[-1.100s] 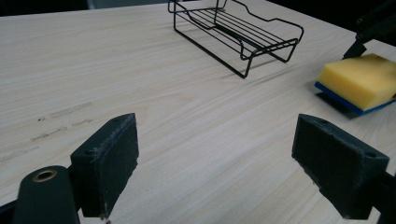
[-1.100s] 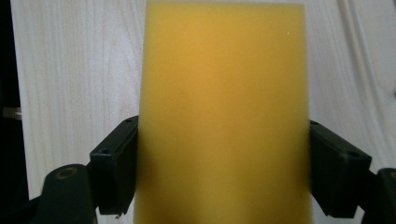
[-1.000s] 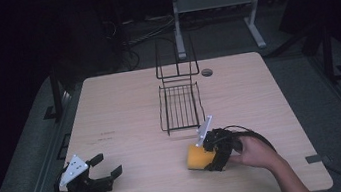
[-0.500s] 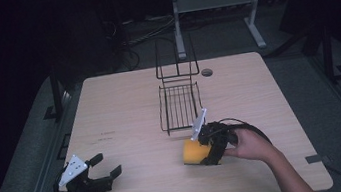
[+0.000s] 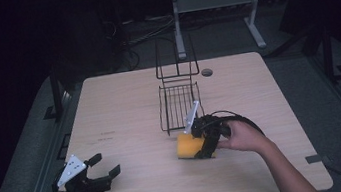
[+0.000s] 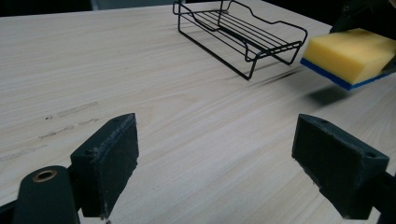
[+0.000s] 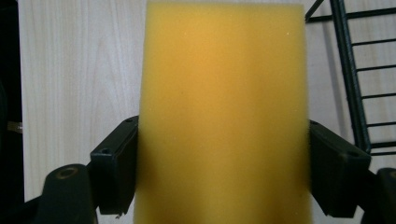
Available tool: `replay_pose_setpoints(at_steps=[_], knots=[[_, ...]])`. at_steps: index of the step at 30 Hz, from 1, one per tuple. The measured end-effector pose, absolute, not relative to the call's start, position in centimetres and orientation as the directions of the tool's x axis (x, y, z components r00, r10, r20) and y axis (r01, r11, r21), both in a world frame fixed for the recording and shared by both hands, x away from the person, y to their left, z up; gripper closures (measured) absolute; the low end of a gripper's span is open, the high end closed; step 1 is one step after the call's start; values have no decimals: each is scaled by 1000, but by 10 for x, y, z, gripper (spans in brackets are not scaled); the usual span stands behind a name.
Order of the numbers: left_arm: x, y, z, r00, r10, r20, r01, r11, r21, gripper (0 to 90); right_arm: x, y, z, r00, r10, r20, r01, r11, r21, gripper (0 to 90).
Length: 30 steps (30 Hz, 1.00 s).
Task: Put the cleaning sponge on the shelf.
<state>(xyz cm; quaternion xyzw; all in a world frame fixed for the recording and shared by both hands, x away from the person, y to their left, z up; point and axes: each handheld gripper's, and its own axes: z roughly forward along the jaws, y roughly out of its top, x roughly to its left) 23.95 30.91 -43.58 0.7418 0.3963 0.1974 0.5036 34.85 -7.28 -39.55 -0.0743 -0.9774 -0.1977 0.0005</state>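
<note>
Two grippers: right gripper clamps yellow sponge across short sides, lifted just off table, wire rack just beyond. Left gripper open, empty, well apart.

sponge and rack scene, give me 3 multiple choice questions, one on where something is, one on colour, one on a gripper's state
1. Where is the wire rack?
A. middle of the table's far half
B. at the left gripper
C. on the floor

2. What colour is the sponge's thin bottom layer?
A. green
B. blue
C. red

3. What is the left gripper doing?
A. clamping the sponge
C. gripping the rack
B. open, holding nothing

Answers: 1 A, the high view shows it there. 2 B, the left gripper view shows a blue underside. 3 B, its jaws stand apart over bare table; the right gripper holds the sponge.
</note>
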Motion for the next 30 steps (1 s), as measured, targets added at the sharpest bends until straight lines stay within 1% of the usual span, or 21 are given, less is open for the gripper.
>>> replay_pose_setpoints(at_steps=[4, 5, 17, 30], knots=[[240, 309, -436, 606, 788, -109, 390, -174, 904, 141, 354, -69, -393, -991, 130, 25, 129, 912, 389, 217], [240, 310, -436, 607, 787, -111, 389, -172, 905, 140, 357, -67, -392, -991, 128, 38, 133, 906, 401, 216], [241, 311, -436, 605, 788, -114, 392, -170, 904, 140, 371, -60, -387, -991, 121, 47, 130, 903, 409, 216], [240, 314, -436, 602, 788, -132, 392, -148, 908, 140, 386, -52, -380, -991, 119, 63, 134, 904, 407, 216]])
